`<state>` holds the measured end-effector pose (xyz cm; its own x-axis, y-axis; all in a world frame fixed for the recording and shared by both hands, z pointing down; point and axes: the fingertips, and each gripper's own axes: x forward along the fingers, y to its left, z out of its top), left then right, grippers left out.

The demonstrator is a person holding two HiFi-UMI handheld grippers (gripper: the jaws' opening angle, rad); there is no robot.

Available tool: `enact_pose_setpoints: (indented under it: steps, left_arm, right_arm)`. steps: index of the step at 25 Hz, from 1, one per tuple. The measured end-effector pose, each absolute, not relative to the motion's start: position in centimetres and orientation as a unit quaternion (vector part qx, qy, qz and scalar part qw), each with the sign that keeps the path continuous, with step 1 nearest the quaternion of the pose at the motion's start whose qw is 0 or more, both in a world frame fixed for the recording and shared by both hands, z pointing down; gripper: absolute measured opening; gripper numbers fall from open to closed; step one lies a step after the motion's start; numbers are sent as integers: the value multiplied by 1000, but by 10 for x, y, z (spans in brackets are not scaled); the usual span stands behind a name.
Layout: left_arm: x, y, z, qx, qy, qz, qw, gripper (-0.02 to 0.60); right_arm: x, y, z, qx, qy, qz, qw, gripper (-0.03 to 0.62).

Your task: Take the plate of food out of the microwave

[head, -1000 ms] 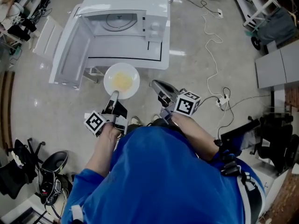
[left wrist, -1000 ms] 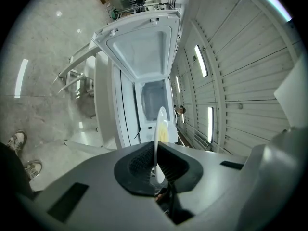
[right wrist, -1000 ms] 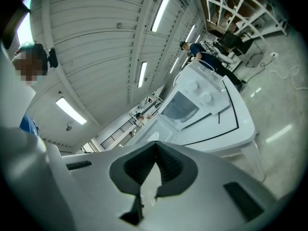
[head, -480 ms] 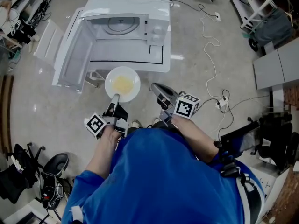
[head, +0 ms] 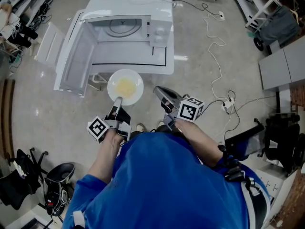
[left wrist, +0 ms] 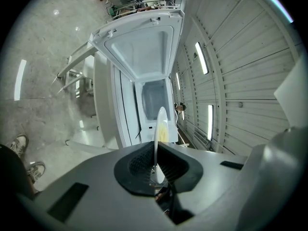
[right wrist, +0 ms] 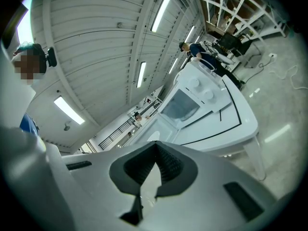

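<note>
1. My left tool (head: 117,100) is clamped narrow on the near rim of the plate (head: 136,78), with the rim pinched between its pads.
2. The plate is outside the microwave (head: 143,4), held about level over the near edge of the worktop (head: 128,56). The yellow food (head: 125,86) lies in its middle.
3. In the left gripper view the plate (left wrist: 160,124) stands edge-on between the jaws of my left tool (left wrist: 156,150), and the microwave (left wrist: 154,97) is beyond it.
4. The microwave door (head: 71,61) hangs open to the left.
5. My right tool (head: 161,90) is off to the right of the plate, apart from it, above the floor (head: 200,75).
6. In the right gripper view the right tool (right wrist: 155,146) has its jaws together at the tips with nothing between them. It faces the microwave (right wrist: 192,100).
</note>
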<state>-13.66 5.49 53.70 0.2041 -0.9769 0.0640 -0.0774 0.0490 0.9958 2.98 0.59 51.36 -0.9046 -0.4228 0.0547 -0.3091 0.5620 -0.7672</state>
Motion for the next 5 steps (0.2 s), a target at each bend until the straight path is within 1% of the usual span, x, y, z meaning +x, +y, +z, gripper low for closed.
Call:
enact_pose_setpoints:
  steps: [5]
  left_arm:
    - [-135, 52, 538, 550, -478, -413, 547, 17]
  right_arm:
    - [30, 4, 516, -207, 881, -420, 66, -8]
